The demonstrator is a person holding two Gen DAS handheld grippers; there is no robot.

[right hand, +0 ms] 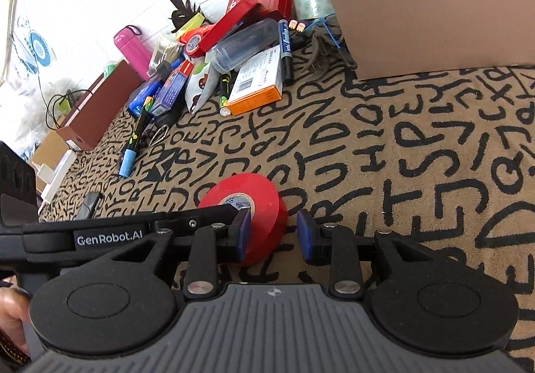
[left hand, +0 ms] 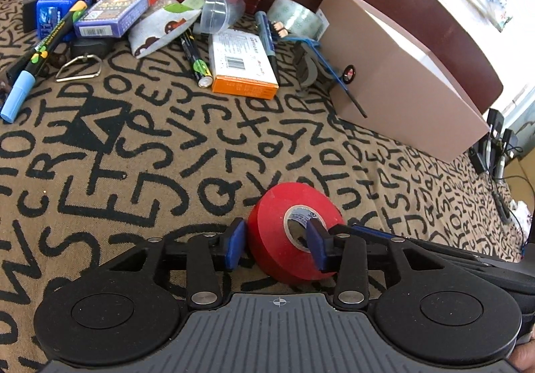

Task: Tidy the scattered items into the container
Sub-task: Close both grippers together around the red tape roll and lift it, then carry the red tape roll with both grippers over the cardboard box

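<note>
Between the blue pads of our left gripper [left hand: 276, 247] sits a red tape roll [left hand: 294, 232], tilted up on its edge on the patterned cloth [left hand: 150, 152]. The jaws stand partly open: the right pad reaches into the roll's core hole, while the left pad stands just beside the outer rim with a thin gap, so we have no firm hold on it.

Our right gripper [right hand: 274, 234] meets the same red tape roll [right hand: 249, 202] from the other side. Its jaws are also partly open. The left pad lies against the roll's face near the core, and the right pad stands clear of the rim with cloth showing between. Whether the left pad presses or only touches, we cannot tell.

Farther out, a tan box [left hand: 401, 78] stands at the right, well apart from the roll. A heap of scattered things lies beyond: an orange box [left hand: 242, 67], a blue-capped marker [left hand: 36, 62], and a clear tape roll [left hand: 296, 18] beside the tan box.
</note>
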